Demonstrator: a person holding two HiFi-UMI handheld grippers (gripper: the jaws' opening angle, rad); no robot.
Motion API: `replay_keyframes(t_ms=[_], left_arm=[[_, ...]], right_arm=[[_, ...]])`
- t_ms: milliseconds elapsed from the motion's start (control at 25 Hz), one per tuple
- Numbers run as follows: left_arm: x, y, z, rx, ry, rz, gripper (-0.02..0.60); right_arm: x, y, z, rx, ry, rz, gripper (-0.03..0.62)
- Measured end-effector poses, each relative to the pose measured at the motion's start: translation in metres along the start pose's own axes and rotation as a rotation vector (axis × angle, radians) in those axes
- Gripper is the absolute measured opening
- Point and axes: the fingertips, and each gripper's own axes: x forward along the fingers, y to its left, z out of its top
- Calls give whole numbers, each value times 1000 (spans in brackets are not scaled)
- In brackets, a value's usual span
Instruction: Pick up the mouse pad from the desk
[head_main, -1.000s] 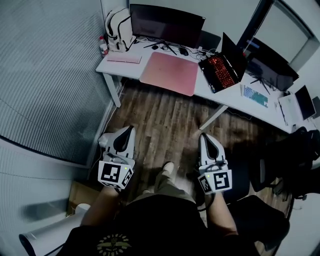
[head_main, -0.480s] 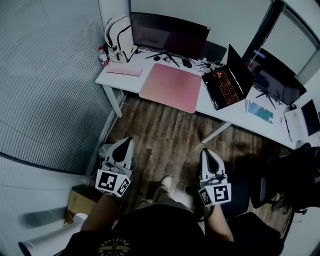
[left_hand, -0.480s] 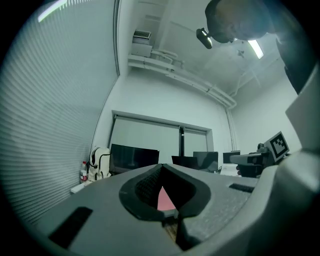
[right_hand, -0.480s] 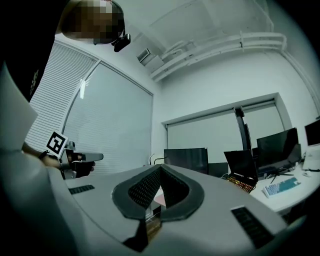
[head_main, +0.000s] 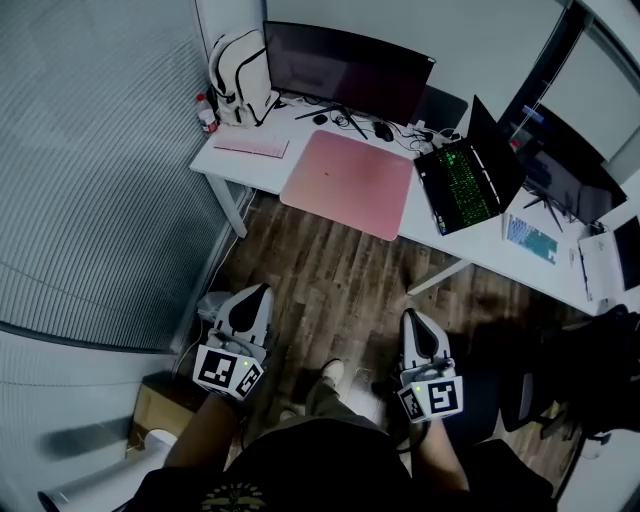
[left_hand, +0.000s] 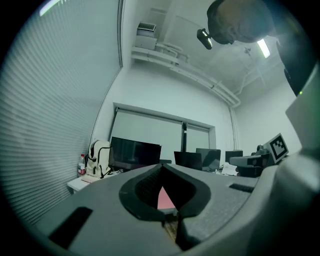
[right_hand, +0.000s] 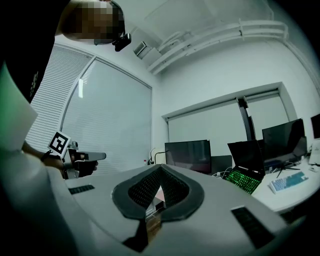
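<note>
The pink mouse pad (head_main: 348, 183) lies flat on the white desk (head_main: 232, 160), in front of the big monitor. My left gripper (head_main: 262, 291) and right gripper (head_main: 411, 316) hang level over the wooden floor, well short of the desk. Both point toward the desk, both are shut, and nothing is between their jaws. In the left gripper view a pink sliver of the mouse pad (left_hand: 164, 199) shows through the hollow behind the closed jaw tips of the left gripper (left_hand: 161, 165). The right gripper view shows the mouse pad (right_hand: 157, 193) the same way, behind the right gripper (right_hand: 160, 168).
On the desk stand a dark monitor (head_main: 345, 65), an open laptop (head_main: 470, 172) with green-lit keys, a white backpack (head_main: 238, 62), a pink keyboard (head_main: 250, 146), a bottle (head_main: 207, 113) and a mouse (head_main: 384, 131). A blind-covered wall (head_main: 90, 170) runs on the left. A black chair (head_main: 590, 380) stands on the right.
The desk and the pad have come nearer and slid right in the head view. Both grippers sit a little lower in the picture. The laptop's key glow went from red to green.
</note>
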Motion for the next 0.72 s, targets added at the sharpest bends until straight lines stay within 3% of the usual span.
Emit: replay_keyframes(t_ms=[360,720], left_arm=[[38,12,-8,-3,14,-9,0],[80,5,8,18,15,-9,0]], right_arm=[[18,-31,0,6,8,-30,-2],[37,-68,12,11,0,-15,-3]])
